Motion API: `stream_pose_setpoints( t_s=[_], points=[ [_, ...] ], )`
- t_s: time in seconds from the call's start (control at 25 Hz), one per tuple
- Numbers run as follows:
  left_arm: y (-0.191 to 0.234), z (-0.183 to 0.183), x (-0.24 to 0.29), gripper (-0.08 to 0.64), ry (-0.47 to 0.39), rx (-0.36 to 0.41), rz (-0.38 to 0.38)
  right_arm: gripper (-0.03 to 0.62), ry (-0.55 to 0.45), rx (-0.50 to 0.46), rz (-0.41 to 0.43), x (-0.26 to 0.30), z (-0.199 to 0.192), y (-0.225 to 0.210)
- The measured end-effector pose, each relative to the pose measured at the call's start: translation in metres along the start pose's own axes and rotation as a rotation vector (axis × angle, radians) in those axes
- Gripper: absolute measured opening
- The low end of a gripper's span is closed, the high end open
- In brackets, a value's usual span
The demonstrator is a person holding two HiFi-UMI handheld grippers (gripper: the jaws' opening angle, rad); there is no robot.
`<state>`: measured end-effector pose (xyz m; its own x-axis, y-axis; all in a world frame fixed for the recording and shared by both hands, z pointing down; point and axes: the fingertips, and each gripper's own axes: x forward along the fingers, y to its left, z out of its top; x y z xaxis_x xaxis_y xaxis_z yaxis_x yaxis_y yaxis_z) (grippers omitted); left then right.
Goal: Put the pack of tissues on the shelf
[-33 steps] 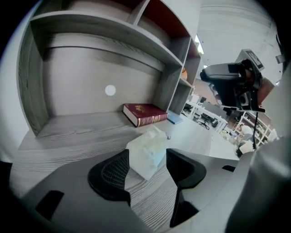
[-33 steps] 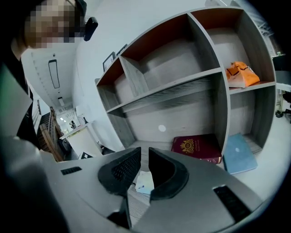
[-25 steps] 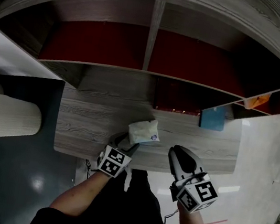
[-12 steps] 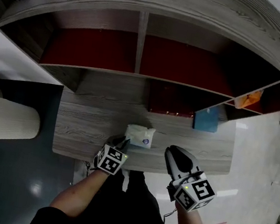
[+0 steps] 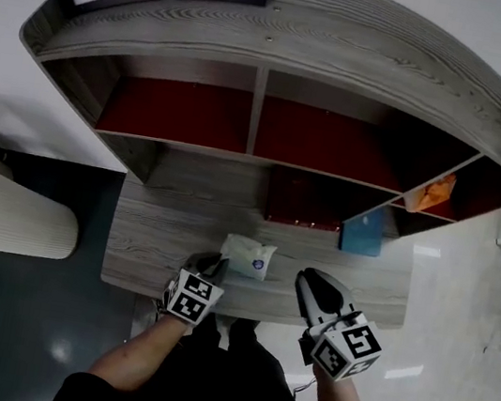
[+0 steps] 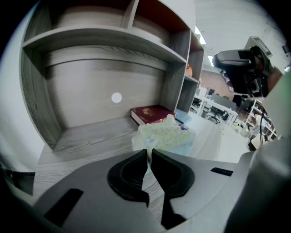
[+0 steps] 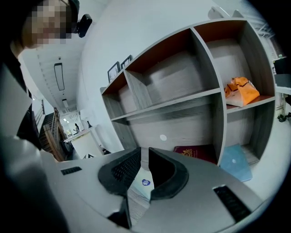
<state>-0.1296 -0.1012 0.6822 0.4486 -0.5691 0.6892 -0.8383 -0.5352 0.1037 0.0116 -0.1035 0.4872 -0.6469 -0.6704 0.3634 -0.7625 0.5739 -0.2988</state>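
The pale, soft plastic-wrapped pack of tissues point(image 5: 248, 255) point(image 6: 166, 136) point(image 7: 142, 182) with a small blue mark is at the front part of the grey wood-grain desk top point(image 5: 148, 244), below the shelf compartments; whether it rests on the wood or is raised off it cannot be told. The left gripper point(image 5: 217, 261) point(image 6: 149, 151) has just been closing its jaws, and they now pinch the pack's near edge. The right gripper point(image 5: 307, 277) point(image 7: 144, 150) hangs just beside the pack, apart from it, its jaws a narrow slit apart with nothing held. Behind stands the grey wooden shelf unit with red back panels point(image 5: 265, 59), with a dark red book point(image 6: 152, 113) point(image 7: 198, 152), a flat blue item point(image 5: 361, 231) point(image 7: 234, 164) and an orange packet point(image 5: 433, 192) point(image 7: 241, 91).
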Motion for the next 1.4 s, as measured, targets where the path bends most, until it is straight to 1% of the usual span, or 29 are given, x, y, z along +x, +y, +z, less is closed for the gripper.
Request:
stream_pose_setpoints(
  t_s=[0.12,0.28,0.56,0.76,0.84,1.04,1.2,1.4],
  points=[
    [0.002,0.023,-0.021,0.032,-0.039,0.014,0.028,0.055,-0.016,-0.012,0.015,-0.001,0.009,0.002],
    [0.004,0.045,-0.048,0.031,-0.08,0.026,0.074,0.055,-0.039,-0.03,0.036,-0.003,0.021,0.003],
    [0.01,0.085,-0.092,0.028,-0.154,0.012,0.132,0.055,-0.086,-0.059,0.077,-0.007,0.043,-0.002],
    [0.013,0.116,-0.122,0.026,-0.225,0.005,0.179,0.055,-0.11,-0.063,0.113,-0.01,0.051,-0.009],
    [0.014,0.13,-0.134,0.026,-0.256,-0.003,0.188,0.055,-0.109,-0.071,0.126,-0.01,0.052,-0.01],
    [0.026,0.156,-0.165,0.026,-0.322,0.009,0.194,0.055,-0.092,-0.086,0.133,0.003,0.051,-0.007],
    [0.049,0.171,-0.187,0.026,-0.358,0.015,0.199,0.055,-0.104,-0.085,0.125,0.018,0.06,0.007],
    [0.081,0.191,-0.208,0.025,-0.393,0.045,0.2,0.054,-0.111,-0.085,0.127,0.042,0.067,0.032]
  ],
)
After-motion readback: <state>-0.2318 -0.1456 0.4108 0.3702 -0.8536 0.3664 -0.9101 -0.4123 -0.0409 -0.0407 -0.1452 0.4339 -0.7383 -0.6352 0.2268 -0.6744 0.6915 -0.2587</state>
